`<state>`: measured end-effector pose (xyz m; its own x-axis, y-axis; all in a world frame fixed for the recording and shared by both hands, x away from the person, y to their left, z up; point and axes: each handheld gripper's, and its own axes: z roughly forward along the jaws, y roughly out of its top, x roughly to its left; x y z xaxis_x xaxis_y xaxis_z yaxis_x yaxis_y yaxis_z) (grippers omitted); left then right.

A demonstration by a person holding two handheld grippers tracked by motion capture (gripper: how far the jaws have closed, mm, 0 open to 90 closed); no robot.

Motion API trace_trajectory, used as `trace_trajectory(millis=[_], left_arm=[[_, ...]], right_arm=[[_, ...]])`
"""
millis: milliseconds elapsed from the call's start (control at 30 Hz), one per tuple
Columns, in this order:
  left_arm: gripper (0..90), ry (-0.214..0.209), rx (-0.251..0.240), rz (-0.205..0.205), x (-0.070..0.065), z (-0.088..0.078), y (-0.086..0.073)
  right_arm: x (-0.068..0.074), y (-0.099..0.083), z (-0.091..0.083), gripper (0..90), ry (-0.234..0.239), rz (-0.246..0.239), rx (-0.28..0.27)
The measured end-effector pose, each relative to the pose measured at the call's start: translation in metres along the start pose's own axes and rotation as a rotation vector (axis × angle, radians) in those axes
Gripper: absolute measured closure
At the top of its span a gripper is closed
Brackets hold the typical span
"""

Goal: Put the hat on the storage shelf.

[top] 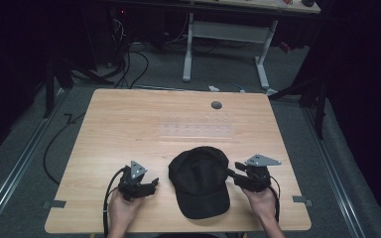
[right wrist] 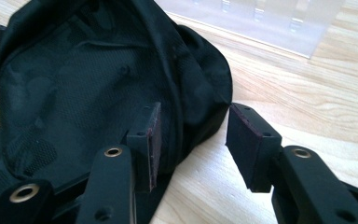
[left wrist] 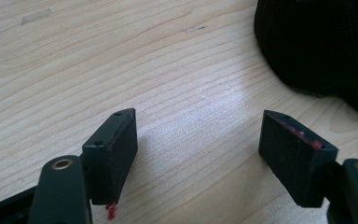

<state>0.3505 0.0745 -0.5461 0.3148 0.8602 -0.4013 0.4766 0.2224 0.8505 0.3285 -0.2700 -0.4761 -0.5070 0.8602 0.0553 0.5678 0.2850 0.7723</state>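
A cap (top: pixel 200 181) is laid on the table (top: pixel 129 124), near its front edge, between two hand-held grippers. The right hand-held gripper (right wrist: pixel 191 140) is spread around the cap's edge; the left hand-held gripper (left wrist: pixel 198 149) is spread over bare wood beside it.

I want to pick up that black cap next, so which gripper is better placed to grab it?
Probably the right gripper: its open jaws already straddle the edge of the black cap. The left gripper is open over bare table, beside the cap.
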Motion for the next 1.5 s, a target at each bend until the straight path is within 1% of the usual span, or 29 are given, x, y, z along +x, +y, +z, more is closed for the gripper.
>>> trace_trajectory(millis=[133,167,300,567,633,700,767,833,1000,1133,1267,1367,1433,1500], left_arm=[[28.3,0.000,0.000,-0.001,0.000,0.000,0.000],[28.3,0.000,0.000,-0.001,0.000,0.000,0.000],[28.3,0.000,0.000,-0.002,0.000,0.000,0.000],[28.3,-0.001,-0.001,-0.003,0.000,0.000,0.000],[28.3,-0.001,-0.002,-0.004,0.000,0.000,0.000],[28.2,-0.001,-0.001,-0.005,0.000,0.000,0.000],[28.2,-0.001,-0.002,-0.005,0.000,0.000,0.000],[28.2,-0.001,-0.002,-0.006,0.000,0.000,0.000],[28.2,-0.002,-0.002,-0.007,0.000,0.000,0.000],[28.1,-0.002,-0.002,-0.007,0.000,0.000,0.000],[28.1,-0.002,-0.002,-0.008,0.000,0.000,0.000],[28.2,-0.002,-0.002,-0.008,0.000,0.000,0.000],[28.1,-0.002,-0.002,-0.008,0.000,0.000,0.000],[28.1,-0.002,-0.002,-0.008,0.000,0.000,0.000]], right_arm=[[0.003,0.007,0.003,56.0,0.009,-0.011,0.013],[0.004,0.011,0.006,56.1,0.013,-0.022,0.016],[0.006,0.018,0.011,56.2,0.019,-0.033,0.034],[0.008,0.026,0.022,56.2,0.027,-0.046,0.063],[0.008,0.031,0.025,56.4,0.024,-0.059,0.074],[0.009,0.033,0.028,56.9,0.027,-0.057,0.073],[0.009,0.035,0.031,57.3,0.026,-0.068,0.084],[0.009,0.036,0.031,57.6,0.025,-0.065,0.089],[0.011,0.041,0.037,60.6,0.024,-0.082,0.104],[0.011,0.043,0.039,62.5,0.028,-0.078,0.107],[0.012,0.043,0.042,64.8,0.029,-0.086,0.119],[0.012,0.043,0.043,67.4,0.021,-0.086,0.121],[0.012,0.042,0.044,67.8,0.011,-0.095,0.115],[0.012,0.042,0.044,68.1,0.012,-0.096,0.111]])
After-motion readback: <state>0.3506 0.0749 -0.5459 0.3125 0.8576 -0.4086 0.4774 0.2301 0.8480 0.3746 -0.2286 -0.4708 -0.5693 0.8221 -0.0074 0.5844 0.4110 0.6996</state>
